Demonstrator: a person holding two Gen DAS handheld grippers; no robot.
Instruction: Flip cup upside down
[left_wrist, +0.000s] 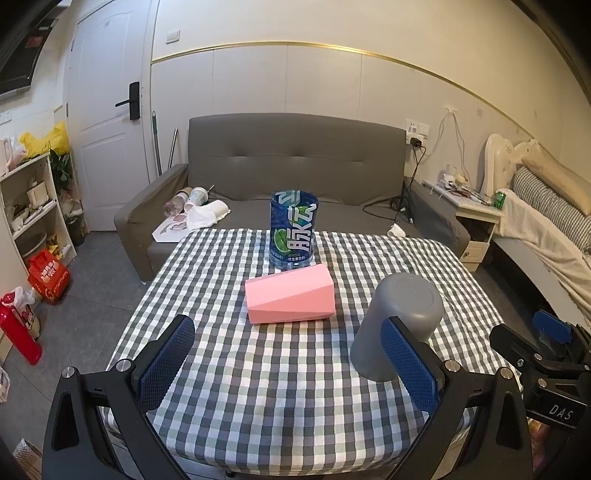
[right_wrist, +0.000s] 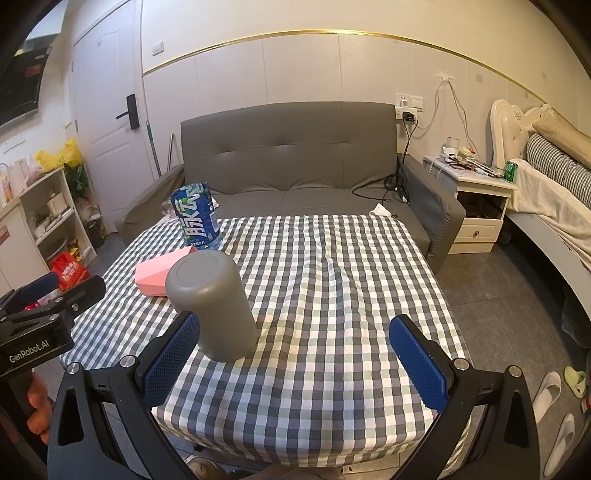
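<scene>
On the checked table (right_wrist: 332, 280) the grey cup (right_wrist: 212, 302) already stands bottom-up, so both claws, left gripper (left_wrist: 286, 363) and right gripper (right_wrist: 295, 356), wide apart and holding nothing, probably just need to back away.

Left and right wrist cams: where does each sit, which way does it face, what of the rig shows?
Left wrist: on the left gripper, near table edge, facing the sofa; own open blue fingers show, right gripper at right edge.
Right wrist: on the right gripper, same heading, further right; own open fingers show, plus left gripper and a hand.
Shared: grey cup base-up, pink box, blue bottle, checked tablecloth.
</scene>
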